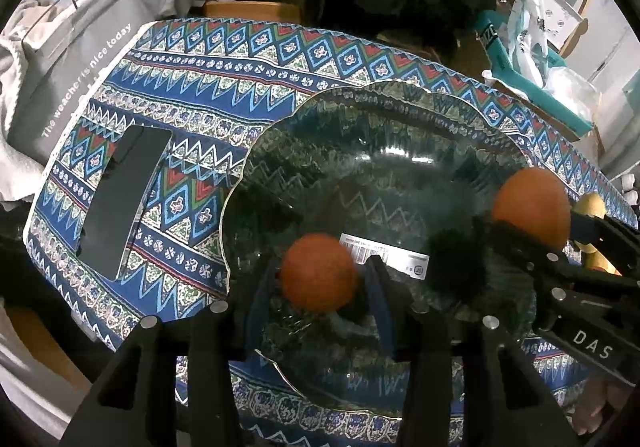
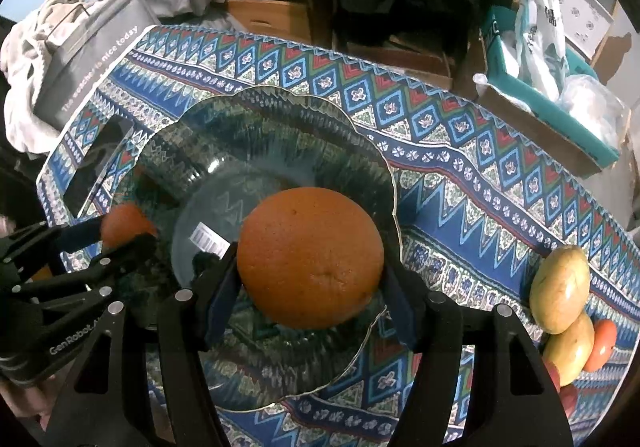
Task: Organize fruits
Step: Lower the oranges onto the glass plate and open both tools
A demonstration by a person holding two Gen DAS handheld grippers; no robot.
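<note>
Both grippers down over glass plate on patterned tabletop.

Left gripper: jaws either side of small orange, near-left part of plate. Left pad looks a hair off the fruit, right one at its edge; real grip or not, can't tell. Orange low over the glass or on it, unclear which.

Right gripper: pads pressed on both sides of large orange, clamped. Fruit over plate's near-right part, by barcode sticker seen thru glass.

Two yellowish fruits + red fruit on cloth, near-right, well apart from plate. Dark phone flat on cloth left of plate. Grey bag w/ white lettering at far-left edge. Teal box w/ plastic bags far right, off tabletop.
</note>
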